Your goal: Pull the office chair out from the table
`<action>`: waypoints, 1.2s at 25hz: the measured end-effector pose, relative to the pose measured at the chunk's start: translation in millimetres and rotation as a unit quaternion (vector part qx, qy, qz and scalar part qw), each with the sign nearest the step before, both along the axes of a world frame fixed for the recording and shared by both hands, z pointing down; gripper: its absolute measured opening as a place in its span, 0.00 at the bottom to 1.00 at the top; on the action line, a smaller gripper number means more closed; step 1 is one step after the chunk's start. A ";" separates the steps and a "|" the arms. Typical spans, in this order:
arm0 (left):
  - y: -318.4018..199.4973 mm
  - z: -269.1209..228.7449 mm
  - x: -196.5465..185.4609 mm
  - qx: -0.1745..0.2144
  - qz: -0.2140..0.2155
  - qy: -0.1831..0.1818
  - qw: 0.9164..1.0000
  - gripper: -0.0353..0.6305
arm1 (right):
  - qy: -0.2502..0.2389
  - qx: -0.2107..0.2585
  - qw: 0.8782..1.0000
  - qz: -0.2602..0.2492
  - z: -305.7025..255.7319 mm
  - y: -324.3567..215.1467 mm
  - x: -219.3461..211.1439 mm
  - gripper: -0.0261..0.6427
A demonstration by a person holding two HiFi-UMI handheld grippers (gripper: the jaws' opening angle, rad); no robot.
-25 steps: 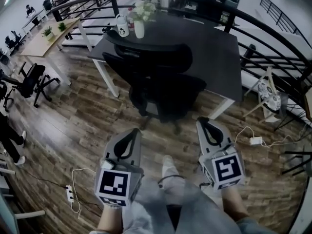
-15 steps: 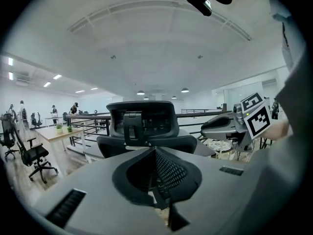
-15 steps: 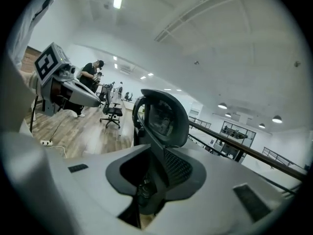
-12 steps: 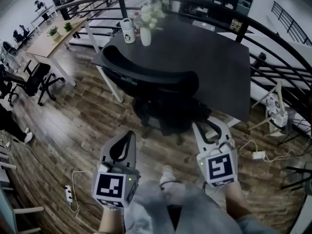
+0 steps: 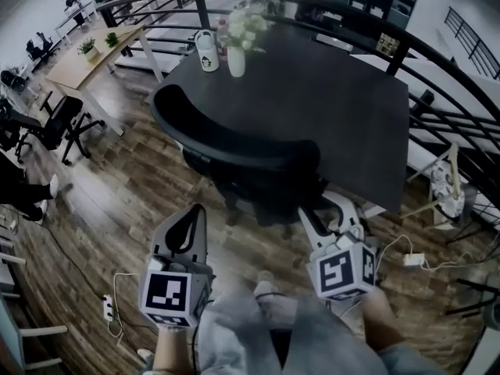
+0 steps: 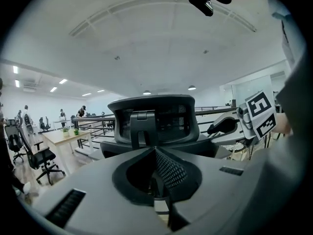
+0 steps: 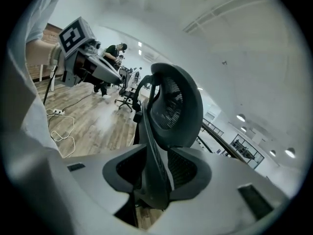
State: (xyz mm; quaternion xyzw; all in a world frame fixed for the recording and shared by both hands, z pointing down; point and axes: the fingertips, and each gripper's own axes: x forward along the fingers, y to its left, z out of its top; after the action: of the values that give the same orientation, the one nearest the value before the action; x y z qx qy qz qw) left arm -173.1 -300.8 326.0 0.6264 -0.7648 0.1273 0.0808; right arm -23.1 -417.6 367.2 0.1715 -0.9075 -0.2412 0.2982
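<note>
Chair [image 5: 234,143] being lined up for the pull
Tucked against the table [image 5: 344,92] at 12 o'clock, its backrest [image 7: 171,102] is being straddled by the right gripper's [image 5: 328,212] just-opening jaws; the left gripper [image 5: 187,223] is being carried pinched together, empty. Clamping is likely being called for next.

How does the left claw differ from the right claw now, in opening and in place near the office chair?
The left claw is shut and empty; the right claw is open, its jaws having just been opening, with the backrest edge of the office chair between them. The left claw hangs apart from the chair; the right claw reaches it. Both point towards the chair.
</note>
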 end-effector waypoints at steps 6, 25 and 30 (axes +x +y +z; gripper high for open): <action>-14.9 -3.6 -13.0 0.010 0.021 0.001 1.000 0.05 | 0.049 0.000 0.999 -0.003 17.4 -3.7 -3.7 0.25; -61.4 27.2 -140.8 -0.072 0.192 -0.229 0.951 0.24 | 0.100 0.001 0.993 0.063 22.8 -3.2 -8.5 0.25; -78.4 52.3 -167.3 -0.138 0.247 -0.348 0.894 0.34 | 0.101 0.003 0.992 0.076 22.2 -4.3 -8.1 0.25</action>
State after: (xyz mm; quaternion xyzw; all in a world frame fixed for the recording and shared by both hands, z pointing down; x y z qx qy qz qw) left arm -340.4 -379.2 378.4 0.6935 -0.5390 0.4573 -0.1395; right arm -31.2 -421.8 389.4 0.2159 -0.8563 -0.2370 0.4050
